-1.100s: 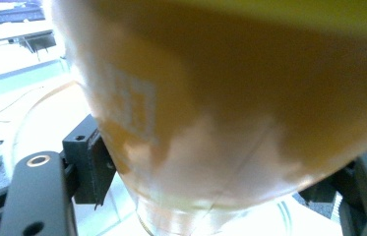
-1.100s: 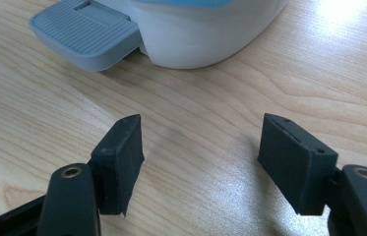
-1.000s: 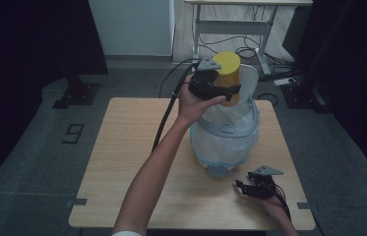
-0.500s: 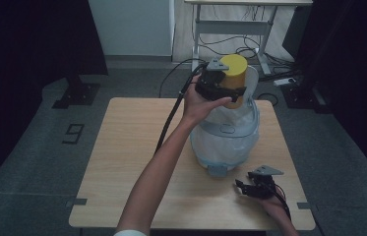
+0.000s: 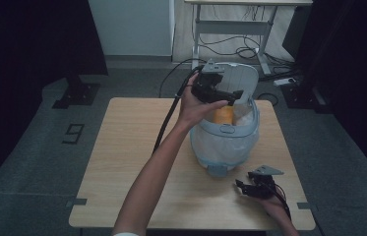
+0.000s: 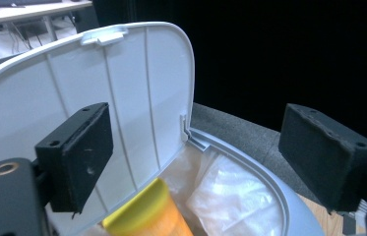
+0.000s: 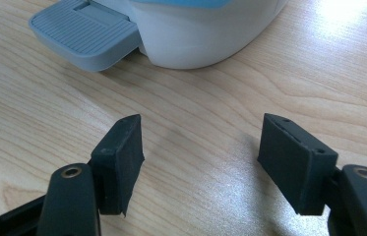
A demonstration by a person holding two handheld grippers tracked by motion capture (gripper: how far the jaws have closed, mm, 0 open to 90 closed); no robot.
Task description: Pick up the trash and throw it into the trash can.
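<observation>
One right gripper (image 5: 245, 187) rests low right on your table (image 5: 122, 162), jaws wide and empty. Mid-frame, one pedal bin (image 5: 225, 142), lid up, holds one yellow bottle (image 5: 223, 115) just below your left gripper (image 5: 228, 96), jaws just parted, empty.

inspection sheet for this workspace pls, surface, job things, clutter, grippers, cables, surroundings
surface: light wooden table, bare apart from the bin and the right gripper.
job's things: pale grey plastic pedal bin with a clear liner, lid raised; yellow-capped orange bottle inside it; grey foot pedal at its base.
clutter: nothing seen.
grippers: left gripper above the bin mouth, jaws just opened, nothing between them, bottle below; right gripper open, low over the table near the pedal.
cables: black cable trailing from the left gripper; loose cables on the floor behind.
surroundings: white metal desk frame; dark curtains.
</observation>
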